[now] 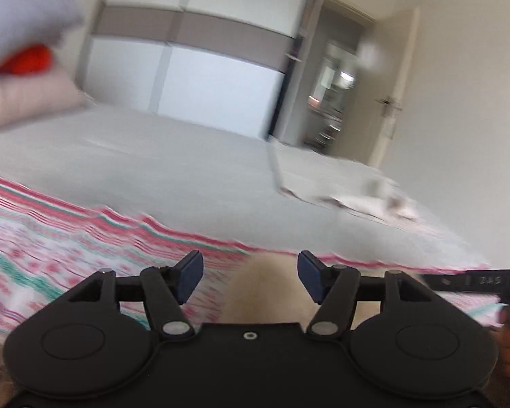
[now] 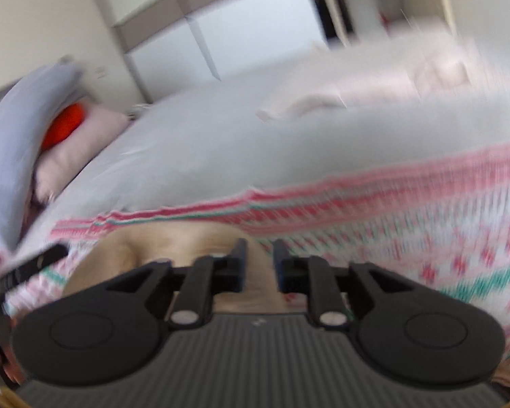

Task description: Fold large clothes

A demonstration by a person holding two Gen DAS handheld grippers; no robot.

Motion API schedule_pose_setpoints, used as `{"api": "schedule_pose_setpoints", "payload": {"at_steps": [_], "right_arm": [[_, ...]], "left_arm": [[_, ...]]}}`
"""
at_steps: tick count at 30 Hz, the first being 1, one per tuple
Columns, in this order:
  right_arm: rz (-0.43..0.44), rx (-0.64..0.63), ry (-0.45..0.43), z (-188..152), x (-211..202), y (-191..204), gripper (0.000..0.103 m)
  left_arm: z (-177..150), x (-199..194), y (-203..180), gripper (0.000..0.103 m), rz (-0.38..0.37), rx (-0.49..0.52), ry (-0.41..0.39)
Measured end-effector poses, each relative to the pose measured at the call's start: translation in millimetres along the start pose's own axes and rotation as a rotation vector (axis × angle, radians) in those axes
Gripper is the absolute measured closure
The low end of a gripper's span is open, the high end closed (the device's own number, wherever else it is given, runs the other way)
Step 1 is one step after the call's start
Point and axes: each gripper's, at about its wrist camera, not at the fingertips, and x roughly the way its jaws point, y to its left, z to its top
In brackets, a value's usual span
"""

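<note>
Tongs (image 1: 250, 277) apart — patterned garment (image 1: 51, 238) on grey bed (image 1: 187, 170).

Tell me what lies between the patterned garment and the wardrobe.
In the left wrist view, only bare grey bed sheet stretches from the patterned garment to the wardrobe; the pillows sit off left.

The patterned garment (image 1: 68, 248) lies spread on the near part of the bed (image 1: 187, 170), its far edge running across both views, bare bedding beyond it. A fleecy piece (image 2: 173, 244) lies on the garment right before both grippers. Pillows (image 1: 20, 78) are stacked at the bed's far left. A second pile of cloth (image 1: 367, 200) lies on the far right of the bed. Behind the bed stands a wardrobe (image 1: 200, 57), with a doorway (image 1: 336, 88) to its right
</note>
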Motion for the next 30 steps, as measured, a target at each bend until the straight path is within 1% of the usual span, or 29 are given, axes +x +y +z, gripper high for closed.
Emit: {"api": "schedule_pose_setpoints", "payload": {"at_steps": [1, 2, 3, 4, 5, 6, 7, 8, 9, 11, 13, 14, 15, 16, 17, 18, 20, 21, 22, 24, 27, 29, 30], "right_arm": [[0.016, -0.048, -0.013, -3, -7, 11, 0.076], [0.031, -0.084, -0.006, -6, -9, 20, 0.076], [0.042, -0.119, 0.014, -13, -10, 28, 0.076], [0.043, -0.149, 0.031, -20, -9, 34, 0.076], [0.025, -0.186, 0.043, -30, -4, 38, 0.076], [-0.017, -0.233, 0.045, -38, 3, 42, 0.078], [-0.068, -0.272, 0.036, -46, 13, 42, 0.078], [-0.091, -0.304, 0.028, -52, 23, 41, 0.078], [-0.098, -0.308, 0.025, -55, 31, 41, 0.078], [-0.123, -0.317, 0.019, -54, 32, 49, 0.078], [-0.142, -0.331, 0.001, -57, 23, 52, 0.076], [-0.151, -0.334, 0.001, -59, 11, 55, 0.076], [-0.165, -0.33, 0.007, -60, -3, 57, 0.068], [-0.195, -0.322, 0.015, -61, -21, 56, 0.058], [-0.23, -0.307, 0.014, -62, -41, 55, 0.04], [-0.249, -0.293, 0.003, -63, -63, 50, 0.032], [-0.27, -0.272, 0.0, -68, -110, 36, 0.03], [-0.31, -0.256, 0.002, -71, -132, 28, 0.028], [-0.357, -0.238, -0.002, -73, -154, 17, 0.026], [-0.426, -0.197, -0.025, -76, -197, -4, 0.016], [-0.535, -0.119, -0.048, -80, -257, -36, 0.011], [-0.617, -0.057, -0.058, -84, -296, -59, 0.006], [-0.664, -0.027, -0.071, -88, -314, -70, 0.005]], "left_arm": [[1, 5, 1, 0.044, -0.018, 0.005, 0.057], [0, 13, 4, 0.044, -0.026, 0.022, 0.133], [-4, 20, 6, 0.044, -0.026, 0.038, 0.19], [-10, 27, 10, 0.044, -0.005, 0.043, 0.212], [-16, 34, 13, 0.042, 0.03, 0.041, 0.23], [-25, 42, 15, 0.041, 0.026, 0.037, 0.232], [-33, 47, 16, 0.039, 0.011, 0.051, 0.212], [-39, 49, 15, 0.038, 0.014, 0.084, 0.197], [-40, 48, 13, 0.037, 0.019, 0.094, 0.187], [-42, 45, 11, 0.034, 0.03, 0.099, 0.163], [-41, 38, 4, 0.026, 0.063, 0.113, 0.126], [-40, 31, 0, 0.025, 0.089, 0.116, 0.097], [-39, 23, -6, 0.023, 0.114, 0.118, 0.076], [-35, 16, -14, 0.023, 0.123, 0.116, 0.069], [-33, 7, -22, 0.023, 0.111, 0.115, 0.07], [-32, -2, -32, 0.021, 0.089, 0.119, 0.075], [-33, -25, -53, 0.014, 0.046, 0.15, 0.084], [-35, -36, -64, 0.006, 0.031, 0.18, 0.091], [-39, -48, -74, 0.003, 0.024, 0.21, 0.097], [-48, -69, -90, 0.002, 0.012, 0.265, 0.121], [-61, -95, -108, 0.002, 0.02, 0.304, 0.159], [-66, -108, -116, 0.001, 0.034, 0.301, 0.18], [-69, -111, -120, 0.001, 0.037, 0.294, 0.191]]}}
